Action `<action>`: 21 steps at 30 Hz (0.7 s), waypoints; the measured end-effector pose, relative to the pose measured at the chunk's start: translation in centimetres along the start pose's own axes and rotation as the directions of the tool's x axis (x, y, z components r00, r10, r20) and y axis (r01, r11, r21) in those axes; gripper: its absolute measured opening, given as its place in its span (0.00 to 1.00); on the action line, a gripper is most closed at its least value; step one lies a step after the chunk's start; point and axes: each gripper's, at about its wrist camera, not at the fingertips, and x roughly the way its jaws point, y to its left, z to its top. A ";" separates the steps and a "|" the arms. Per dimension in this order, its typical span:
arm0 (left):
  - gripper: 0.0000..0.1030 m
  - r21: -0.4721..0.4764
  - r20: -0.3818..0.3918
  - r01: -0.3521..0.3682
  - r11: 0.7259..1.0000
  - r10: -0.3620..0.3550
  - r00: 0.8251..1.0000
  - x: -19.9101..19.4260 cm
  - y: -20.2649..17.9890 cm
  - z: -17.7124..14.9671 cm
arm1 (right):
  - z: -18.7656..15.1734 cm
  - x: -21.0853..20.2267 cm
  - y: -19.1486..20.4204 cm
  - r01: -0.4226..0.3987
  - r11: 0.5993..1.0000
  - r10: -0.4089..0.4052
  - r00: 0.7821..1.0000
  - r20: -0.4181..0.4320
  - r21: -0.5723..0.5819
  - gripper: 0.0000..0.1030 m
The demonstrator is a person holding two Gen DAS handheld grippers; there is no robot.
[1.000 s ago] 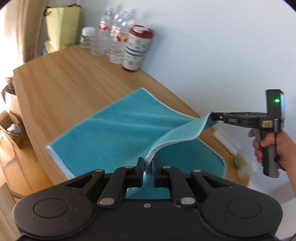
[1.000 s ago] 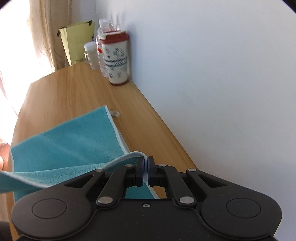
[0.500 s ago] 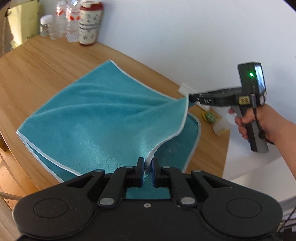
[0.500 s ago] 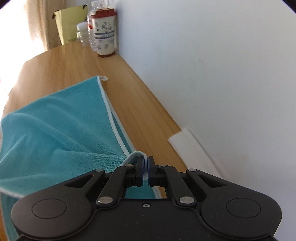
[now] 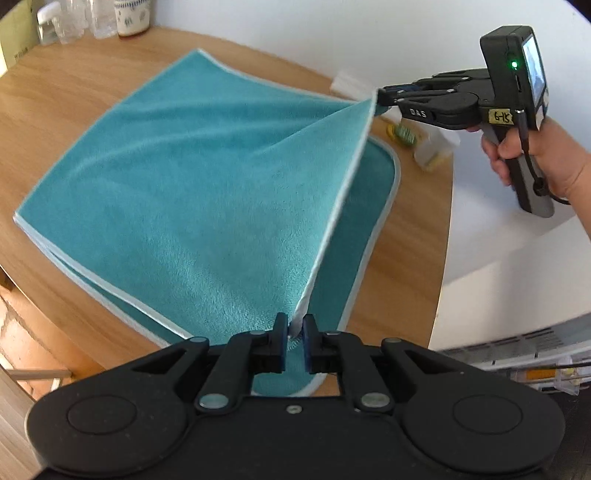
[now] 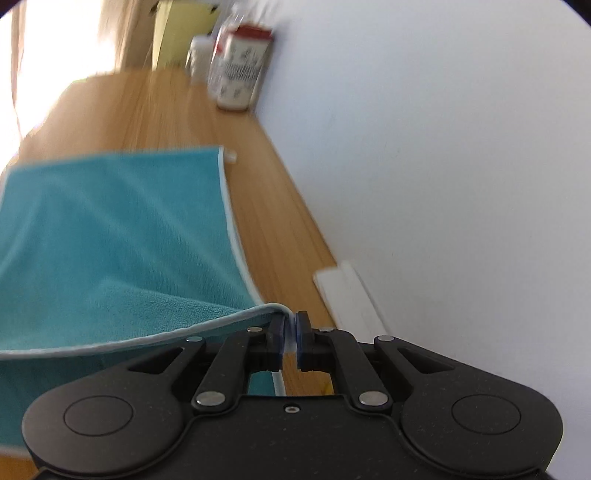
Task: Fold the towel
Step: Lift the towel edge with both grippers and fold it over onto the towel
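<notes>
A teal towel with pale piping lies on the wooden table, its near layer lifted off the layer beneath. My left gripper is shut on one lifted corner at the bottom of the left wrist view. My right gripper, held by a hand, is shut on the other corner, so the edge between them hangs taut. In the right wrist view the towel stretches away to the left of that gripper, which pinches the piped corner.
Bottles and a red-lidded patterned canister stand at the far end by the white wall, with a yellow bag behind. A white strip and small packets lie near the table's right end.
Both grippers have carried the lifted towel edge back and higher, drawing it taut. The lower layer now shows along the right side, and the bottles sit farther off.
</notes>
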 end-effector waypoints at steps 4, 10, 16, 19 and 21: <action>0.07 0.013 -0.032 0.010 1.000 -0.010 0.999 0.9 0.2 -0.9 | -1.7 0.5 1.0 0.020 1.000 -0.022 0.996 -0.084 -0.023 0.06; 0.06 0.011 -0.110 0.056 0.998 -0.054 0.992 2.8 0.5 -1.7 | -3.1 0.4 0.6 0.037 0.996 -0.022 0.984 -0.178 0.082 0.06; 0.07 0.022 -0.092 0.073 0.997 -0.071 0.993 2.2 0.8 -2.1 | -2.5 -0.2 -2.1 0.016 0.907 0.043 0.990 -0.131 0.420 0.25; 0.08 -0.023 -0.060 0.053 0.998 -0.054 0.997 1.7 1.8 -1.9 | -2.1 0.4 -2.8 -0.027 0.846 0.102 0.989 -0.111 0.533 0.27; 0.08 -0.051 -0.047 0.025 0.998 -0.028 0.999 1.7 2.6 -1.7 | -2.3 1.0 -2.5 -0.032 0.831 0.123 0.984 -0.126 0.555 0.27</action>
